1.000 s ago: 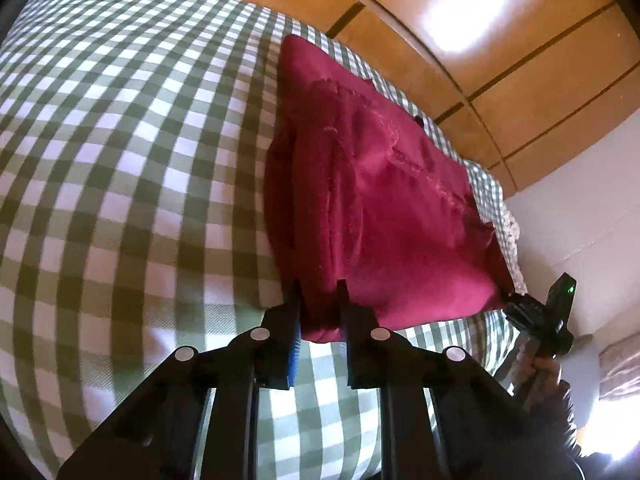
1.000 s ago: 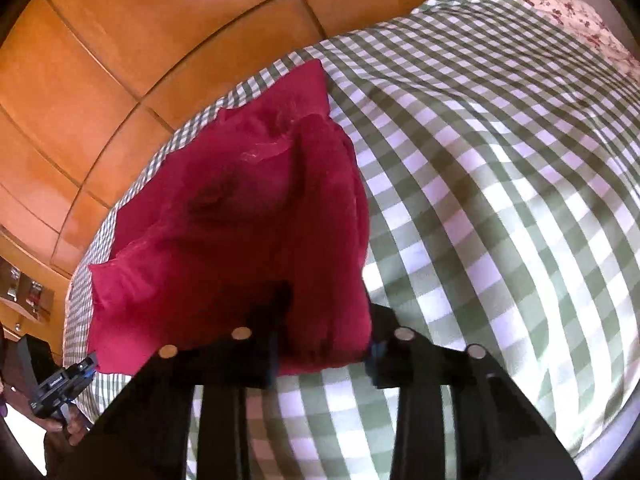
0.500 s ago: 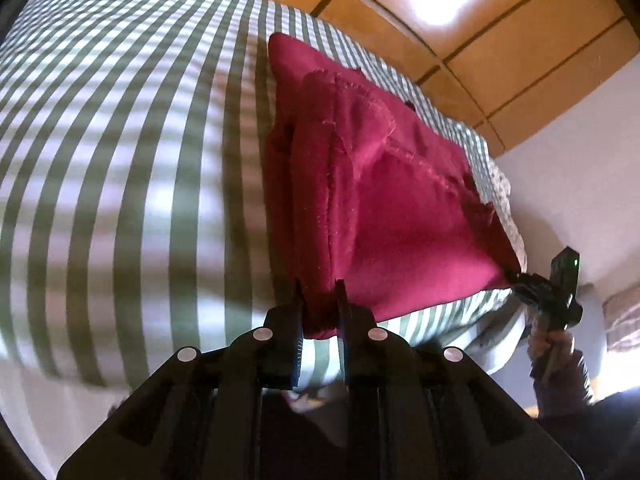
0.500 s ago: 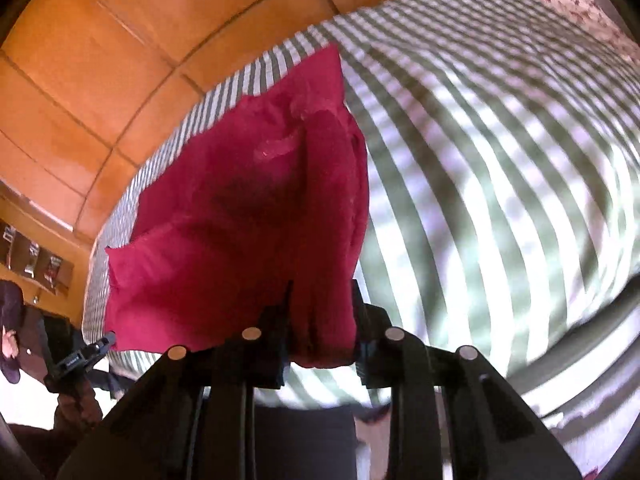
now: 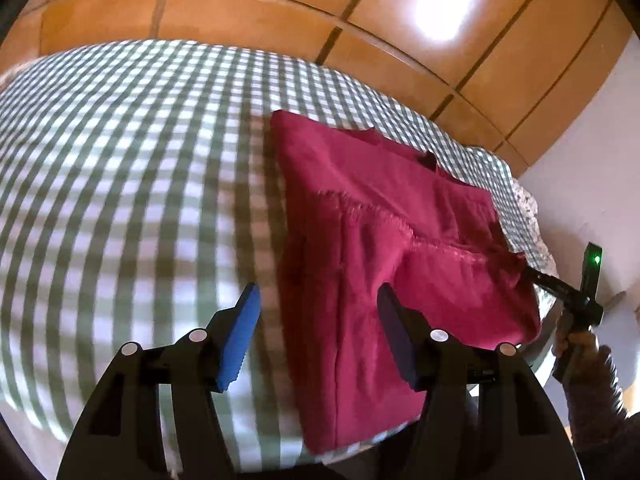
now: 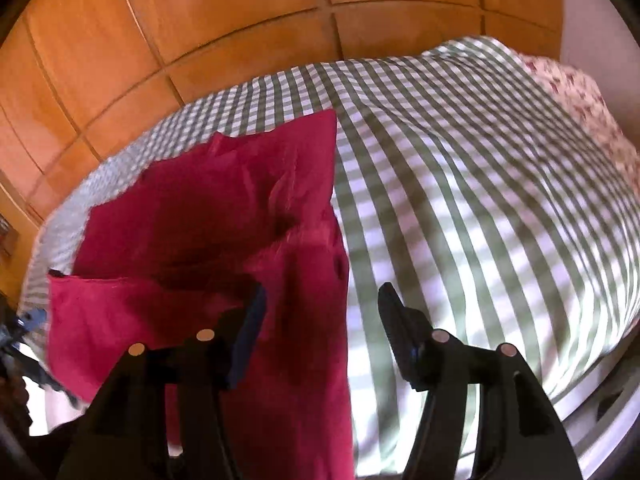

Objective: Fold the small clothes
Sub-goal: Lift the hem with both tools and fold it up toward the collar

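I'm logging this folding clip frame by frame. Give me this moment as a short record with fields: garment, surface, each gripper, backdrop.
garment: red garment, partly folded, lying on the bed with its near end hanging over the edge
surface: green-and-white checked bedspread
left gripper: jaws wide open, nothing between them but air above the cloth's left edge
right gripper: jaws wide open, over the garment's right edge
backdrop: wooden panelled wall behind the bed
other: floral fabric at the bed's far right corner in the right wrist view
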Demonstrator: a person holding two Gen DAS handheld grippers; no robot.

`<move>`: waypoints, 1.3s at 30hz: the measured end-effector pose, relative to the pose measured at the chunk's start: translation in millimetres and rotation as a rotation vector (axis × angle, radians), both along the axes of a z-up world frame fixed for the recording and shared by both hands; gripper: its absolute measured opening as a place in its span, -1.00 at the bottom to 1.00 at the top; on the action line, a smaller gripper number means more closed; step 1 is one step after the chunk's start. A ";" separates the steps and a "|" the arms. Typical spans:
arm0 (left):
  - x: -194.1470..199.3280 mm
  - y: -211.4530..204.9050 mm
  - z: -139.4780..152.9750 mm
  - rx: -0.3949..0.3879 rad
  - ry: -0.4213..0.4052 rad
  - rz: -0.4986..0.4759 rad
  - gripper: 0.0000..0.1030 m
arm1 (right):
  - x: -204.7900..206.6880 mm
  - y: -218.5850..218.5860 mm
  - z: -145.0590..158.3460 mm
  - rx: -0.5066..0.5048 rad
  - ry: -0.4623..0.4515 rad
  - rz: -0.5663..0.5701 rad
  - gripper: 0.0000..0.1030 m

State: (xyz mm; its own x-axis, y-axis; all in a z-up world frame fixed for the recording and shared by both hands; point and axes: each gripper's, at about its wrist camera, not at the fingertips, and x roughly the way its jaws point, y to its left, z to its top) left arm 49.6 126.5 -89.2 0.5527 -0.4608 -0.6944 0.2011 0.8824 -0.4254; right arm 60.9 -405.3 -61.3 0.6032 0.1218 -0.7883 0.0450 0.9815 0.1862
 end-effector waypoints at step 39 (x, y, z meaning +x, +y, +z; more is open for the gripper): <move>168.7 -40.6 22.7 0.168 -0.067 0.152 -0.86 | 195.2 -5.7 14.0 0.094 -0.015 -0.134 -0.86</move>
